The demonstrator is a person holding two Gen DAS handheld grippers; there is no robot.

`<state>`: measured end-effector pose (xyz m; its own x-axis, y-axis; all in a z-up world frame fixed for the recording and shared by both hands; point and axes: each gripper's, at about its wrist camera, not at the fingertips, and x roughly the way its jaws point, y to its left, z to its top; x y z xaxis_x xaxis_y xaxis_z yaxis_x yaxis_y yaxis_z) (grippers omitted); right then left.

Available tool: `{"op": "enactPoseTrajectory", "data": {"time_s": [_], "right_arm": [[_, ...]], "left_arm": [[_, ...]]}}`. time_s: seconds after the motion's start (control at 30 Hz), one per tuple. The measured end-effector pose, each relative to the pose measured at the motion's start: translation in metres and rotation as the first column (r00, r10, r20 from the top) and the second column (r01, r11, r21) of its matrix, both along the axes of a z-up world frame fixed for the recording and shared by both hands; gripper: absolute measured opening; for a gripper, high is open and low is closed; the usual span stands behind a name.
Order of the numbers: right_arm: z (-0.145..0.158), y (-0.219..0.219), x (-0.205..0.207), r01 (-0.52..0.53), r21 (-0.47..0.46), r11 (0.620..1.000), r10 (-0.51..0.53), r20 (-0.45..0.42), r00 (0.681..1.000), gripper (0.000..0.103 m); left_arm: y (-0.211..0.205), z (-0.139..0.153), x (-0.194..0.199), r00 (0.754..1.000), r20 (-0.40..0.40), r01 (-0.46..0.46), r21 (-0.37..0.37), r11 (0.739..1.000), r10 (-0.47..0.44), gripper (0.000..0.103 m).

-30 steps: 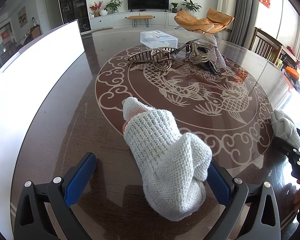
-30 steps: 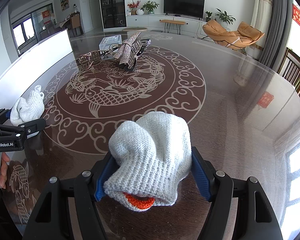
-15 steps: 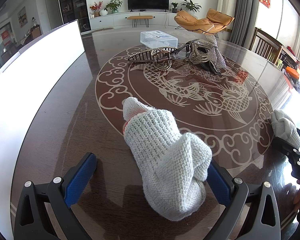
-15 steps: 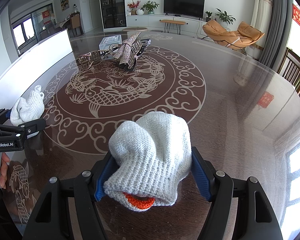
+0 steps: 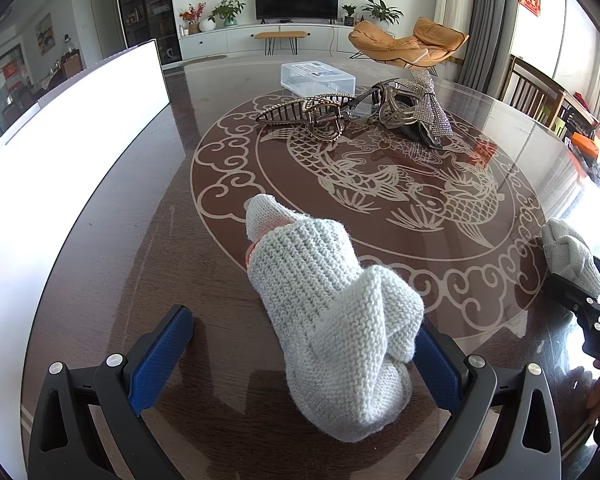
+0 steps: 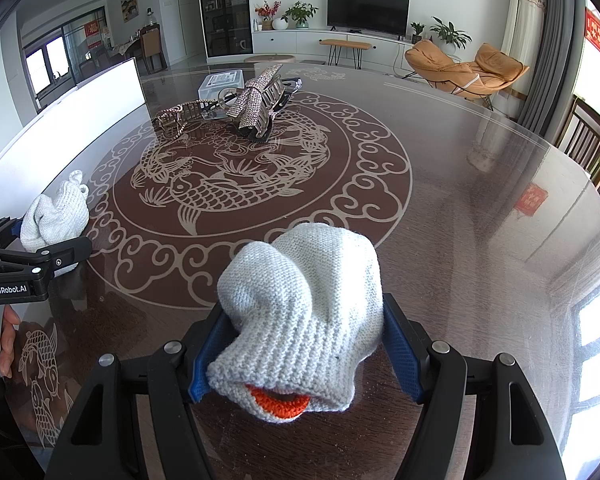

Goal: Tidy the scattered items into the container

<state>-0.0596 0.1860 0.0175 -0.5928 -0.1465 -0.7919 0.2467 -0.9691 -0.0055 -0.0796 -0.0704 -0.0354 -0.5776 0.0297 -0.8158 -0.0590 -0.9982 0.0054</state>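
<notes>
Fingers (image 6: 404, 356) of the right gripper (image 6: 304, 356) hug a bunched white knit glove (image 6: 300, 308); left gripper (image 5: 296, 356) gapes wide around another grey knit glove (image 5: 332, 312), long axis running away. Clear plastic container (image 5: 318, 77) sits far across the table, beyond the rhinestone hair clips (image 5: 356, 114).

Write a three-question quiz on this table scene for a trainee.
1. True or false: the clear plastic box stands beyond the hair clips, farther from the grippers.
2. The cuff glove lies between the right gripper's fingers. What colour is its cuff? A blue, B orange, C green.
3. Does the left gripper's left pad touch the long glove lying between its fingers?

Key: 1 true; 2 B; 3 no, bare table shows between them.
</notes>
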Motion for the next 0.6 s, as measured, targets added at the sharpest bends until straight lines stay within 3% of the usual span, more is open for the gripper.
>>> {"op": "enactPoseTrajectory", "data": {"time_s": [0.37,0.43,0.47,0.5,0.53,0.57,0.6], "right_arm": [[0.0,0.0,0.0,0.0,0.0,1.0,0.0,0.0,1.0,0.071],[0.0,0.0,0.0,0.0,0.003,1.0,0.0,-0.001,1.0,0.071],[0.001,0.0,0.0,0.003,0.009,1.0,-0.003,-0.004,1.0,0.069],[0.0,-0.001,0.001,0.01,0.011,1.0,-0.01,-0.006,1.0,0.067],[0.001,-0.001,0.002,0.016,0.012,1.0,-0.016,-0.017,1.0,0.048],[0.002,-0.001,0.004,0.02,0.011,1.0,-0.02,-0.021,1.0,0.04],[0.002,-0.001,0.007,0.025,0.01,1.0,-0.024,-0.024,0.999,0.038]], "left_arm": [[-0.001,0.001,-0.002,1.0,0.009,0.011,0.005,1.0,-0.011,0.103],[-0.001,0.006,0.002,0.999,-0.03,0.018,0.012,1.0,-0.018,0.073],[-0.001,0.009,0.004,0.999,-0.044,0.026,0.014,1.0,-0.026,0.041],[-0.003,0.011,0.005,0.999,-0.036,0.031,0.03,0.999,-0.03,0.033],[-0.007,0.013,0.006,0.999,-0.025,0.044,0.092,0.995,-0.042,0.032],[-0.012,0.015,0.009,0.999,-0.017,0.046,0.144,0.989,-0.044,0.031],[-0.014,0.019,0.014,0.999,-0.021,0.051,0.157,0.986,-0.049,0.031]]}}
